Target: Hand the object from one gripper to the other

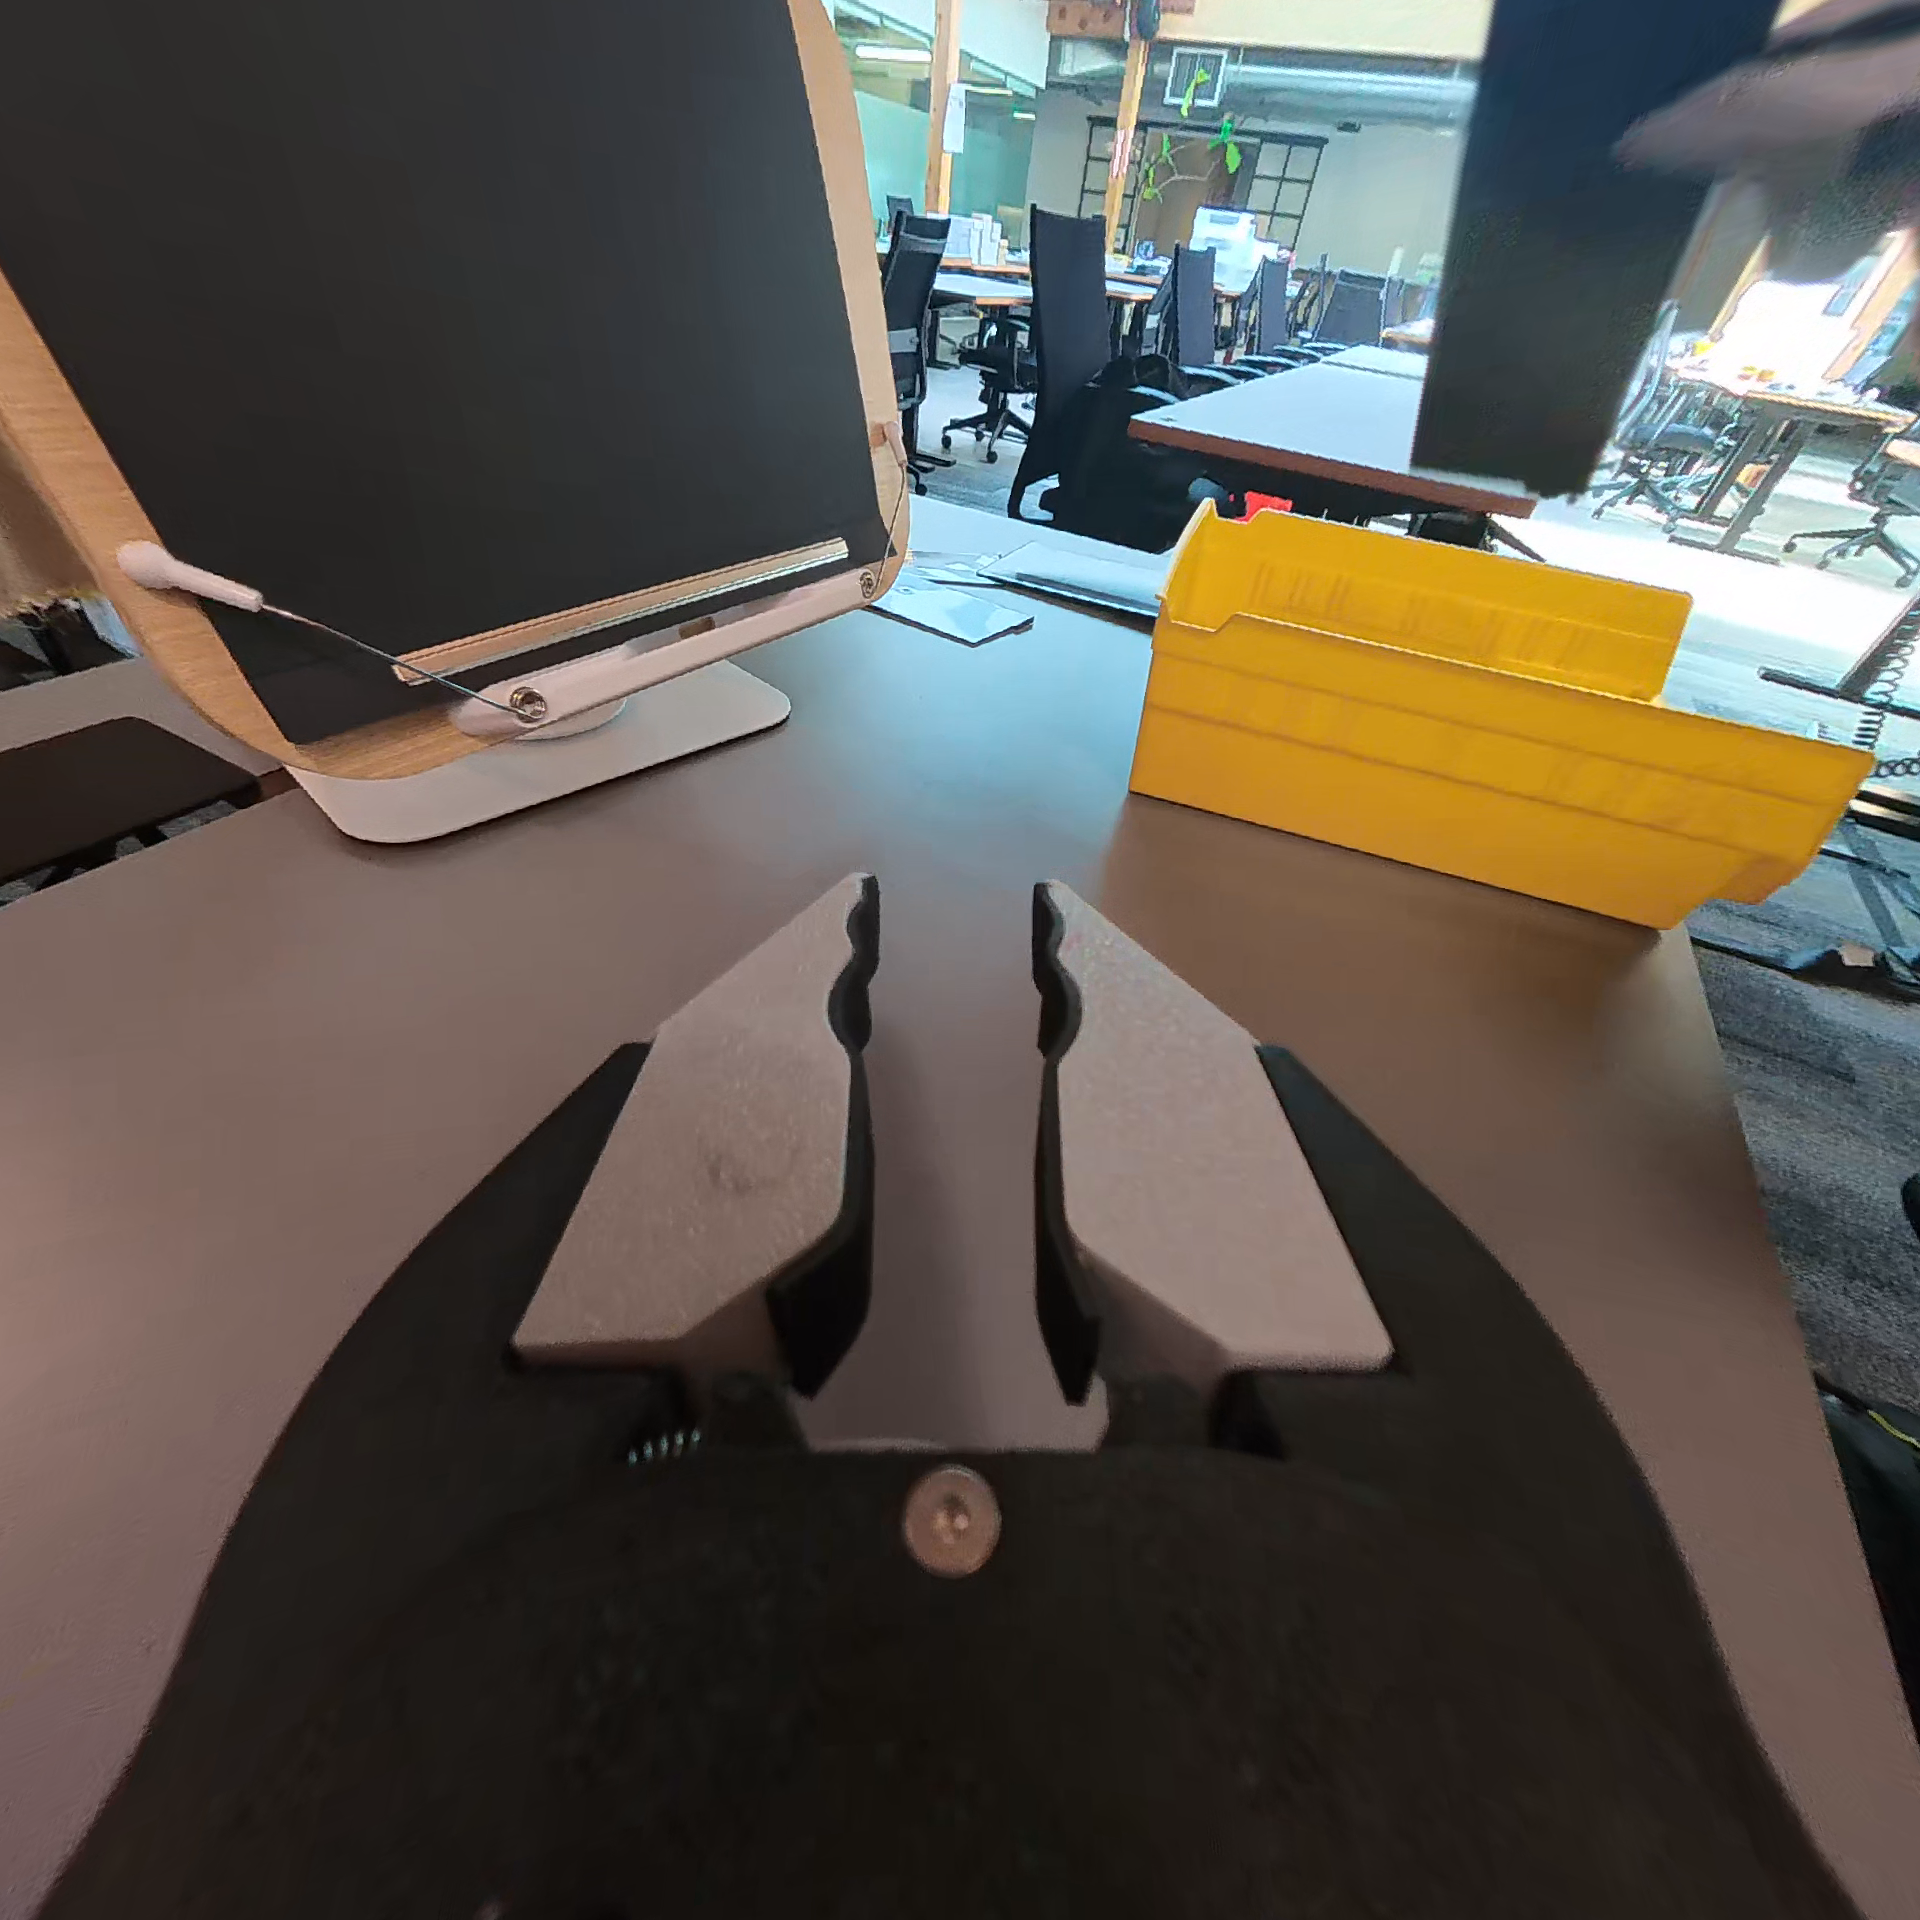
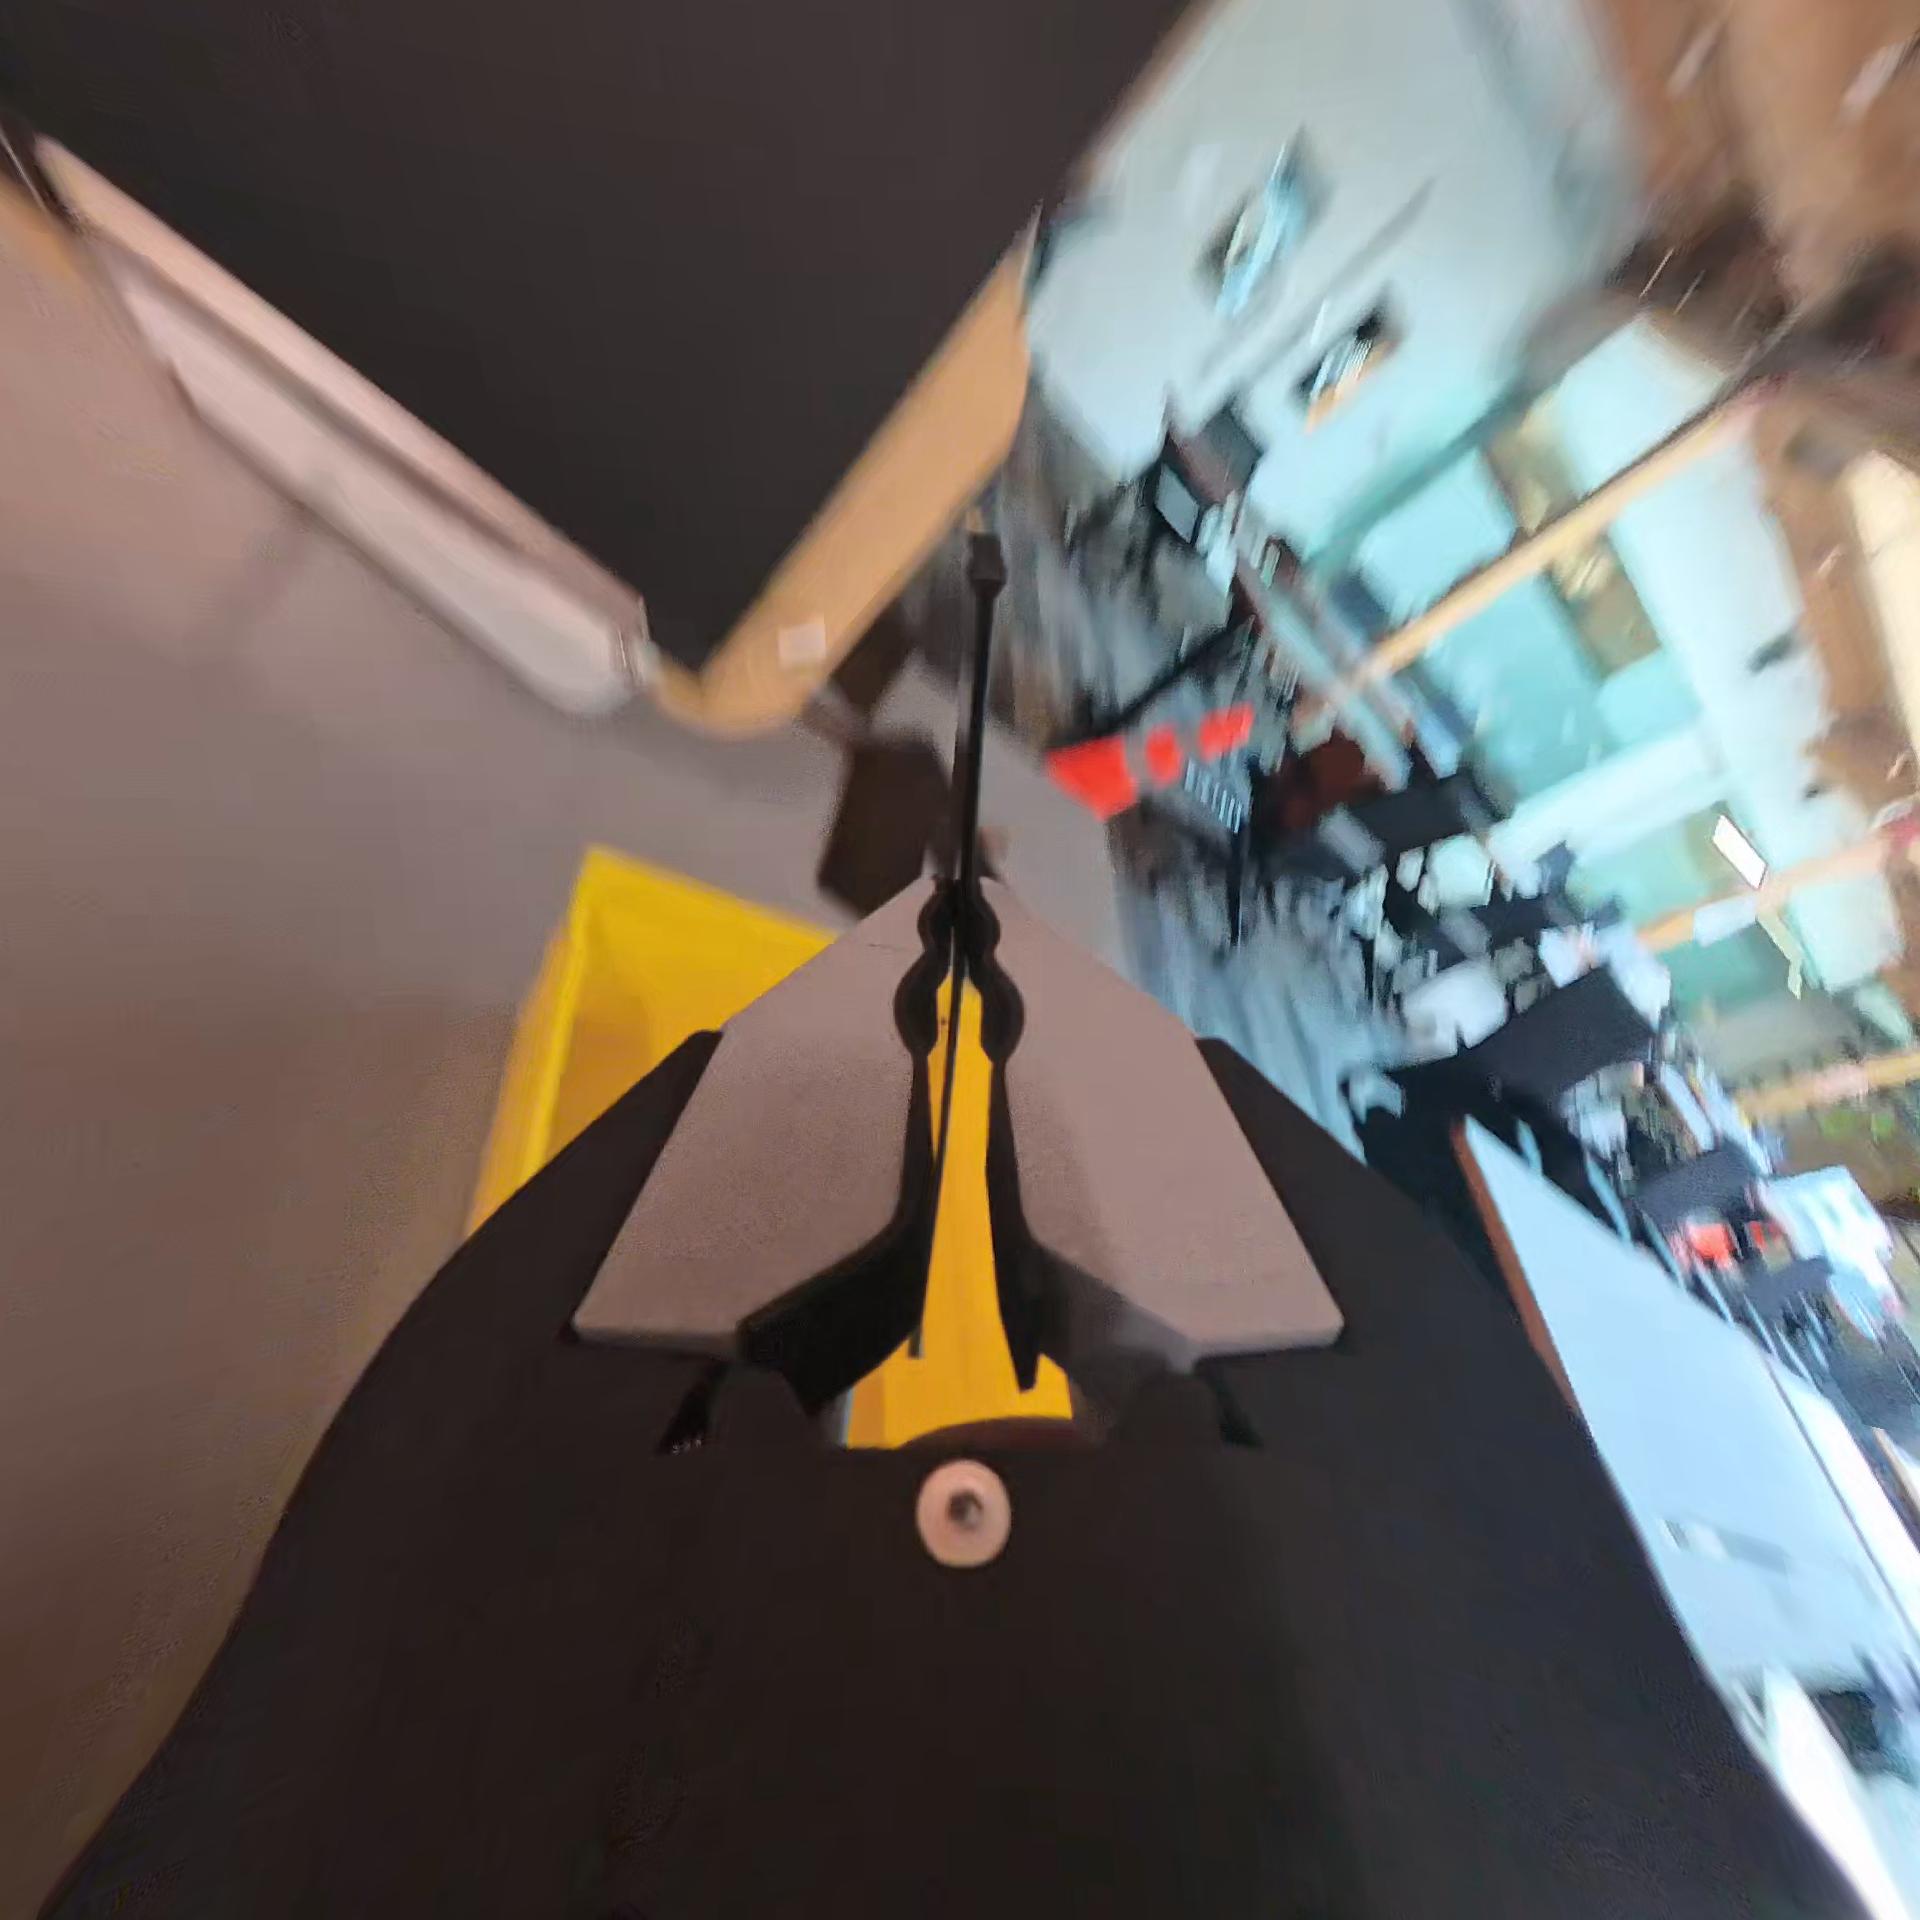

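My right gripper (image 2: 961,914) is shut on a thin black cable tie (image 2: 975,727). The tie sticks straight out past the fingertips, with its small head at the far end. The right wrist view is tilted and motion-blurred. My left gripper (image 1: 956,904) is open and empty, held low over the brown table (image 1: 935,769). A dark blurred shape at the top right of the left wrist view is the right gripper's body (image 1: 1558,260), high above the yellow bin; the tie does not show in that view.
A yellow plastic bin (image 1: 1455,727) stands on the table at the right, and it also shows below my right gripper (image 2: 644,997). A dark screen with a wooden frame on a white stand (image 1: 416,312) is at the left. Office desks and chairs lie beyond. The left gripper's tips are roughly 35 centimeters from the right gripper's.
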`<state>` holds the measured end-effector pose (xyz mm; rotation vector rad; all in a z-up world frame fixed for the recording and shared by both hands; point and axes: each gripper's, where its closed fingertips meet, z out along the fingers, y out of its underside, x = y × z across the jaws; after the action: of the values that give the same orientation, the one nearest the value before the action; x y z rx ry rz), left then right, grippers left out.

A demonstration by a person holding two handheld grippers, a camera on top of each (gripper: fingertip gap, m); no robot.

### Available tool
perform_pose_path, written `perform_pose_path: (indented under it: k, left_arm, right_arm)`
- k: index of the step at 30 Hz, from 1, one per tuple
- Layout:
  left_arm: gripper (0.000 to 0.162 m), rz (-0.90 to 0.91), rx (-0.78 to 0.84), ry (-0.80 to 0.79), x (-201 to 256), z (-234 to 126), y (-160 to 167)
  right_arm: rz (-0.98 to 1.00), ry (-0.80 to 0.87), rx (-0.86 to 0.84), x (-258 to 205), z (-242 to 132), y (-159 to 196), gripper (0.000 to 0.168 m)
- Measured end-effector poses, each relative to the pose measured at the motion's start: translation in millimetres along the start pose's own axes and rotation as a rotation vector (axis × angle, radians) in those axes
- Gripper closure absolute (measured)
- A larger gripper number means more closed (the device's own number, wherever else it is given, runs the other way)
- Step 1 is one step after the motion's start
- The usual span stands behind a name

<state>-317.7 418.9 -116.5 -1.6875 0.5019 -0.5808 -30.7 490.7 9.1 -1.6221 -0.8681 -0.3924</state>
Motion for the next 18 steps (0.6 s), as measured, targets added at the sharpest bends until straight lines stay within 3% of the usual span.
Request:
perform_pose_path:
  k: [4, 6, 7, 8, 10, 13, 18]
  left_arm:
    - [0.135, 0.013, -0.017, -0.002, 1, 2, 3]
    - [0.135, 0.011, -0.026, -0.003, 1, 3, 6]
    - [0.135, 0.006, -0.030, 0.000, 1, 3, 7]
    - [0.134, -0.004, -0.036, 0.001, 0, 4, 8]
    - [0.133, -0.030, -0.058, -0.005, -2, 5, 13]
    - [0.132, -0.046, -0.083, -0.001, -3, 7, 17]
    - [0.131, -0.025, -0.091, -0.012, -2, 9, 19]
  right_arm:
    - [-0.077, -0.080, -0.380, -22, 49, 104, 0.168]
    - [-0.095, -0.085, -0.486, -28, 63, 141, 0.165]
    - [-0.078, -0.086, -0.495, -28, 68, 149, 0.145]
    - [-0.045, -0.091, -0.502, -27, 70, 153, 0.136]
    - [0.008, -0.093, -0.487, -21, 71, 149, 0.134]
    - [0.060, -0.099, -0.374, -15, 64, 116, 0.134]
    - [0.203, -0.371, -0.048, -67, 31, 12, 0.131]
